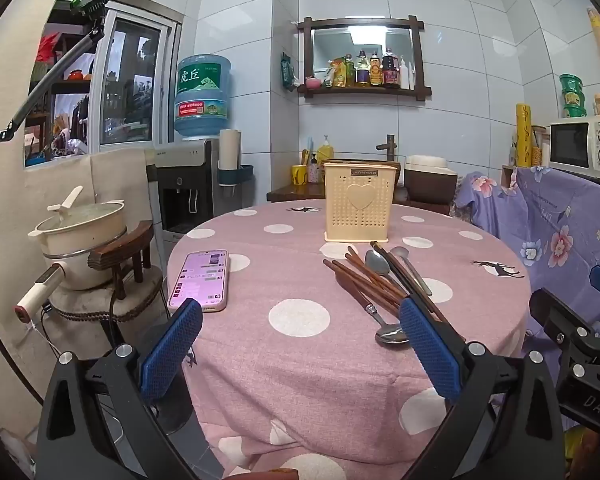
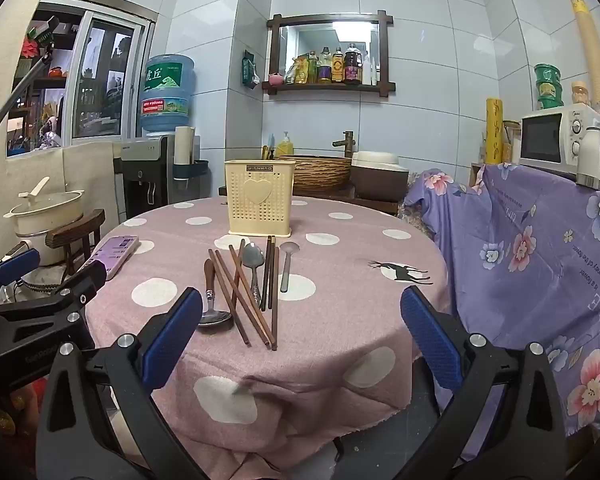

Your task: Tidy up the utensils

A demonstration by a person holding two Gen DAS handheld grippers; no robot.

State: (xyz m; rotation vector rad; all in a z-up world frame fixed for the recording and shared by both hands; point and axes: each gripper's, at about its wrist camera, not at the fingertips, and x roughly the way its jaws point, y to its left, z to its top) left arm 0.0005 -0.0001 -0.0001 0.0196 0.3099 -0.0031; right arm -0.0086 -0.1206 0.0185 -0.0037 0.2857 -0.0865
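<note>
Pink dotted cloth covers the round table. Chopsticks and spoons lie loose in a fan before the cream perforated utensil holder, presumably awaiting sorting into it. The left gripper and right gripper hover at the near edge, jaws spread wide, holding nothing.
</note>
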